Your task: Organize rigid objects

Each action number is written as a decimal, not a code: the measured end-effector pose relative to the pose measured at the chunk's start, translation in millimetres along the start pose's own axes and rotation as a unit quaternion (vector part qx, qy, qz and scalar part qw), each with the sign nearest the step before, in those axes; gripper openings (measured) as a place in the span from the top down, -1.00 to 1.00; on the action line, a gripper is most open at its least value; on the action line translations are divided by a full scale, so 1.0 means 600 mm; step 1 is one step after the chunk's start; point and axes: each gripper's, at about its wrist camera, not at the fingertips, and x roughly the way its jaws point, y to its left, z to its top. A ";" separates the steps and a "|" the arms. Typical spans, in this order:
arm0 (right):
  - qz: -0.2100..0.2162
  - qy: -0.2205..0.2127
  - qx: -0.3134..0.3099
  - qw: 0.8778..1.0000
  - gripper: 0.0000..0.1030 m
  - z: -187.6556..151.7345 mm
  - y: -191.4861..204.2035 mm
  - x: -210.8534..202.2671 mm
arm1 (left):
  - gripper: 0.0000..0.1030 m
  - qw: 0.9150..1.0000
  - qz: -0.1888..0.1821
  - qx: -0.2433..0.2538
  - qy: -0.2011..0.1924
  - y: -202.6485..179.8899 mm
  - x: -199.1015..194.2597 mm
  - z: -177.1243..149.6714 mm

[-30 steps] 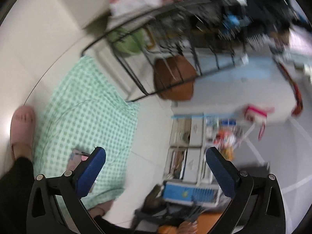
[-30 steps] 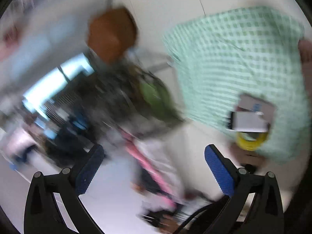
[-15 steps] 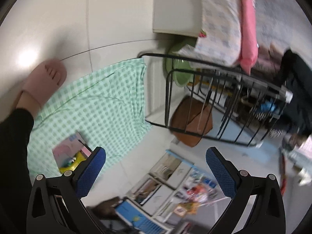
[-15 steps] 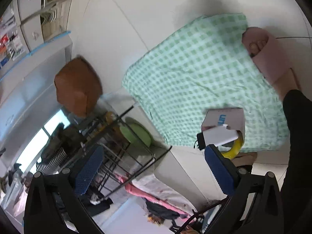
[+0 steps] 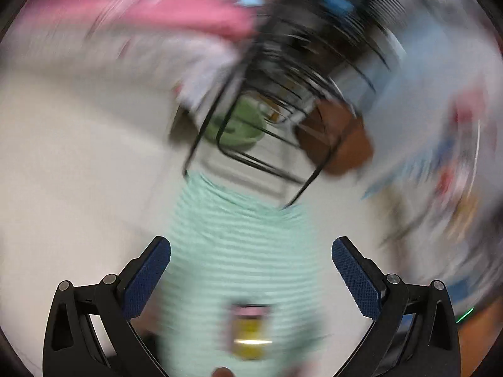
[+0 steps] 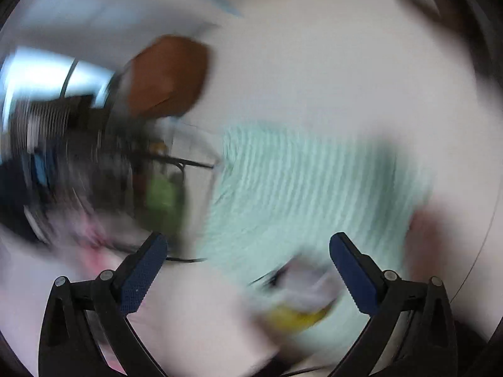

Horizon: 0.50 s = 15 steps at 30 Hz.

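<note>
Smearing from motion covers both views, so only broad shapes can be told. On the pale floor (image 5: 78,172) lies a green checked cloth (image 5: 245,245). The left tool (image 5: 251,270) hangs above it with its blue pads (image 5: 146,278) spread wide and nothing between them. At about 6 o'clock in that view, on the cloth, sits a small pink and yellow object (image 5: 251,330) (a box or packet, too blurred to name). Toward 12 o'clock from the cloth's far edge stands a black wire rack (image 5: 270,119), with a green bowl-like shape (image 5: 239,125) inside its frame and a brown box (image 5: 339,138) at its 3 o'clock side. A pink fabric (image 5: 147,9) streaks across at 11 o'clock.

The right tool (image 6: 248,275) is likewise wide open and empty. Between its fingers, toward 5 o'clock, a white and yellow cluster (image 6: 298,295) rests at the cloth's near edge; its parts cannot be separated. In this view the rack is at 9 o'clock and the brown box at 11 o'clock.
</note>
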 end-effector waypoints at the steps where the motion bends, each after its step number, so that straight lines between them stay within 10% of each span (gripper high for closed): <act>1: -0.019 -0.036 -0.082 0.996 -1.00 -0.022 0.038 -0.015 | -1.00 0.999 0.020 0.043 -0.013 -0.028 -0.006 -0.011; 6: -0.073 -0.067 -0.253 0.962 -1.00 -0.153 0.104 -0.024 | -1.00 0.995 0.049 0.085 -0.003 -0.092 0.010 -0.109; 15: -0.165 0.021 -0.305 0.938 -1.00 -0.303 0.040 0.044 | -1.00 0.960 0.006 0.164 0.228 -0.196 0.146 -0.380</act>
